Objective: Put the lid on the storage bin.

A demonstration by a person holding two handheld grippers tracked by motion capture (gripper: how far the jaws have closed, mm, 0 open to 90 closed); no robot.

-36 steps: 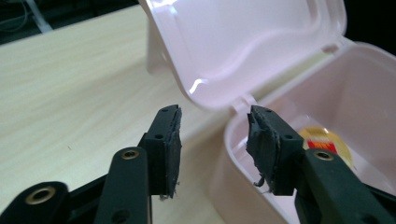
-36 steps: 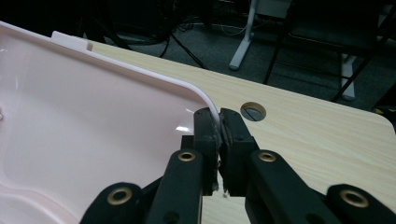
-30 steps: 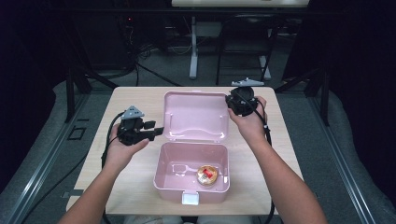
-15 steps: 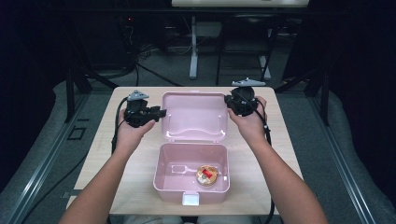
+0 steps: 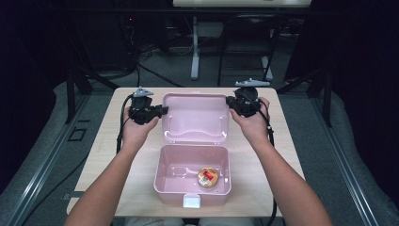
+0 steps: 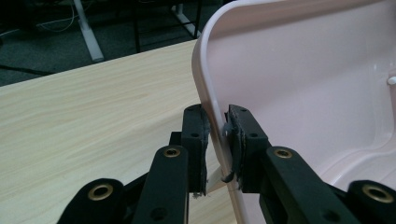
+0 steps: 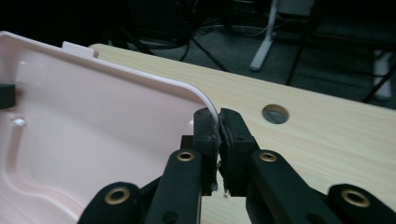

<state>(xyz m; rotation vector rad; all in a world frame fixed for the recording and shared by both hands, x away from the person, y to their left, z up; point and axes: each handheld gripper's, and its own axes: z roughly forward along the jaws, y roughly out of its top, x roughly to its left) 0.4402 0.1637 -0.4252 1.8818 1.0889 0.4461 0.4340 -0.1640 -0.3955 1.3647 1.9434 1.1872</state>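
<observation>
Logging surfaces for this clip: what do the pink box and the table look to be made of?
The pink box and its open lid look like moulded plastic, smooth and slightly glossy: thin rounded rim, soft highlights, one even colour. The table looks like pale wood-grain laminate, matt with fine straight streaks; solid wood cannot be ruled out.

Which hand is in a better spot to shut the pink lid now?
Probably neither alone. The left gripper has just closed its fingers on the lid by its left edge, and the right gripper pinches the right edge. Both are evenly placed to swing it over the box.
</observation>
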